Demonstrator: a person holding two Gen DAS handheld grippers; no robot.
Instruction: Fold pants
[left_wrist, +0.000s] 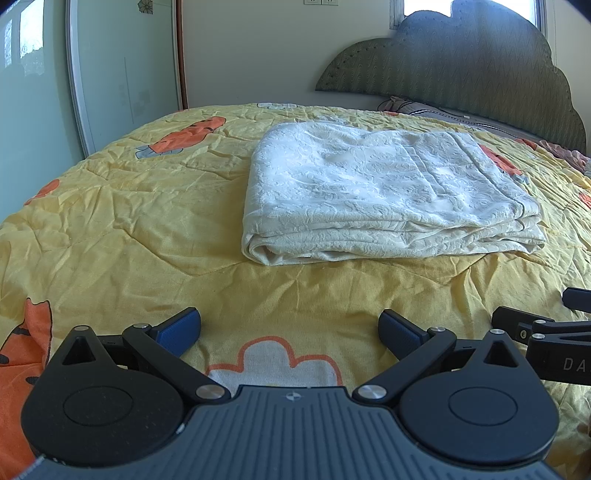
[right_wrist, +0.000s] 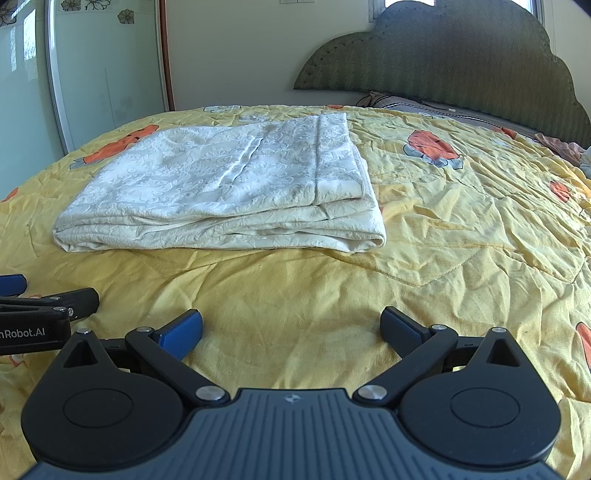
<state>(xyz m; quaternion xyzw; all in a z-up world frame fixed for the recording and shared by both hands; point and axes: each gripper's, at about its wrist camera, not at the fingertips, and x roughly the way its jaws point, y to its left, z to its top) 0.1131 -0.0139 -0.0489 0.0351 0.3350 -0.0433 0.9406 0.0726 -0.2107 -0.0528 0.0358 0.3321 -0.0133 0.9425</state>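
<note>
Cream-white textured pants (left_wrist: 384, 192) lie folded into a flat rectangular stack on the yellow bedspread (left_wrist: 122, 218). The right wrist view shows the same pants (right_wrist: 229, 188) left of centre, with layered edges facing me. My left gripper (left_wrist: 290, 330) is open, hovering low over the bedspread a little in front of the stack, nothing between its blue pads. My right gripper (right_wrist: 291, 330) is also open and empty, in front of the stack's right end. Each gripper shows at the edge of the other's view: the right gripper (left_wrist: 543, 328), the left gripper (right_wrist: 44, 306).
The bedspread (right_wrist: 461, 221) carries orange cartoon prints and is wrinkled. A dark scalloped headboard (left_wrist: 461, 62) and pillows (left_wrist: 436, 110) stand at the back right. A glass sliding door (left_wrist: 118, 74) is at the left. Crumpled cloth (right_wrist: 565, 146) lies at the far right.
</note>
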